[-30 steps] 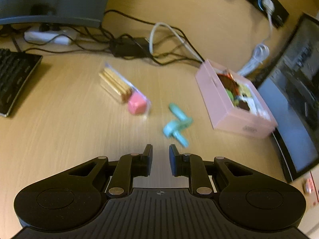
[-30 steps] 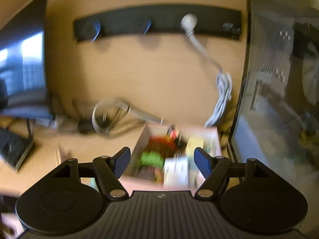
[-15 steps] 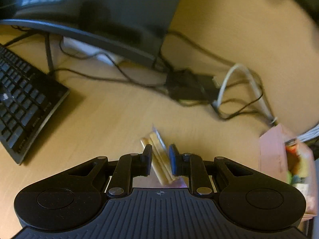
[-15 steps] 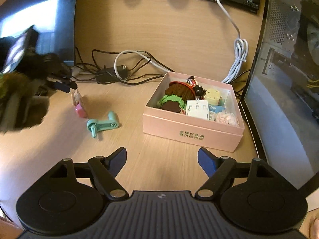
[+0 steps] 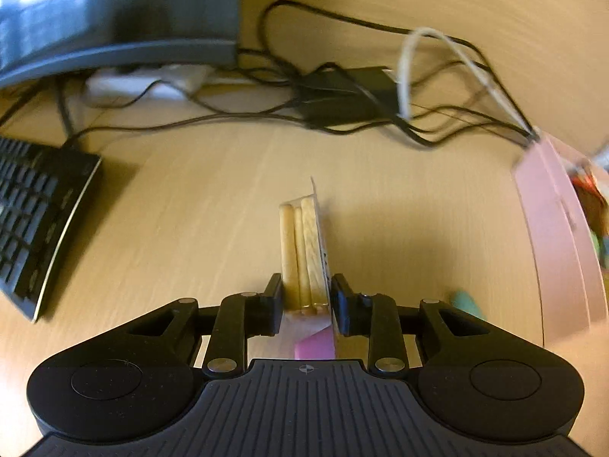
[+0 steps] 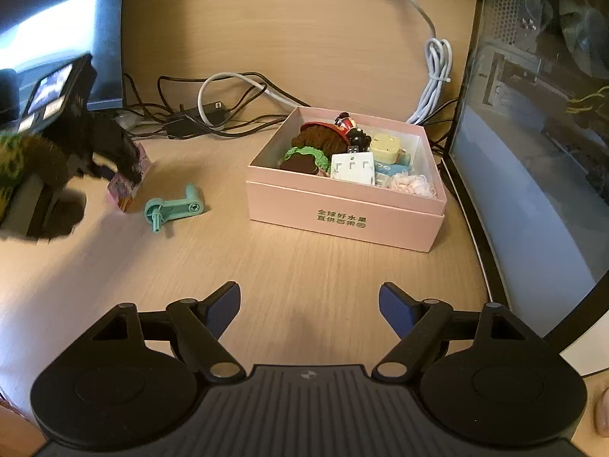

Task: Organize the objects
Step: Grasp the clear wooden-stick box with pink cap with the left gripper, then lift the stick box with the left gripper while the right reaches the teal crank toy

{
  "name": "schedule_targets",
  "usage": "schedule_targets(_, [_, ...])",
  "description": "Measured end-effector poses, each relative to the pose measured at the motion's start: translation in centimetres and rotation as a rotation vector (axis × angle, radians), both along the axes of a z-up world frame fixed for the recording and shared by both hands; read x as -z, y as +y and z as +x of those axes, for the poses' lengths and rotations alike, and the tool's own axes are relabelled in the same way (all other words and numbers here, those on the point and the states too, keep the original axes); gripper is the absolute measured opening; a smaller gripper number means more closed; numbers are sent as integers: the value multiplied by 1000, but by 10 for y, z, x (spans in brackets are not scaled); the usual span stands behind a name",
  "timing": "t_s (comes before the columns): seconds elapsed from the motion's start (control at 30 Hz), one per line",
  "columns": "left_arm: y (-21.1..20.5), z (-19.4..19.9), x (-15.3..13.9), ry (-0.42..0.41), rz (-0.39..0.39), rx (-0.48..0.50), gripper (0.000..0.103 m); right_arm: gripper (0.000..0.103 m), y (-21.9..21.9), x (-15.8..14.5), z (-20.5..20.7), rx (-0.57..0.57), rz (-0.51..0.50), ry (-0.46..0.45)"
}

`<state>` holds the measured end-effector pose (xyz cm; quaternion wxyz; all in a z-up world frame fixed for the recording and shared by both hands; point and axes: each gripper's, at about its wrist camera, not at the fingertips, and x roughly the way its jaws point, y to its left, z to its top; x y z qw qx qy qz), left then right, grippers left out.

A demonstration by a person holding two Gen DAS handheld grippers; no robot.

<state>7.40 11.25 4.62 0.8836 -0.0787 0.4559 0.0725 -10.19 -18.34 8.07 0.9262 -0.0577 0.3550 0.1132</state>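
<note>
The left gripper point(image 6: 114, 167) is a dark blur in the right wrist view, hiding much of the packet point(image 6: 127, 184).

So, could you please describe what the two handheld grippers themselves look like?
Both are matte black plastic with a ribbed body, a small crosshair mark at its front edge, two round discs and linkage arms with silver rivets. The left gripper has black finger pads; the right gripper has blue finger pads. No sleeve shows clearly.
</note>
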Motion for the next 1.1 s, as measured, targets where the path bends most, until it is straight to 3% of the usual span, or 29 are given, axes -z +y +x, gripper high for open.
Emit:
schedule_targets(0.13, [8,0,-1,-13,-45,31,29,81,1,3,2,-18,9,8])
schedule_targets(0.27, [1,17,0,-33,18,87,31,81,9,9,6,-60,13,35])
schedule_targets(0.4, [0,13,-1,-41,28,106,29,81,26,10,6,-136,-3,32])
schedule_targets(0.53, [15,-20,-2,-30,-73,92,27,81,43,10,11,-199,-9,23])
schedule_targets(0.77, [30,-117,-4,-26,-75,85,27,81,83,20,46,-275,55,51])
schedule_targets(1.0, [40,-167,-8,-17,-68,62,27,81,139,47,119,-220,152,132])
schedule_targets(1.07, [47,-173,-9,-15,-77,64,27,78,151,54,133,-196,151,134])
schedule_targets(1.1, [50,-175,-9,-18,-87,64,27,71,157,54,135,-187,138,119])
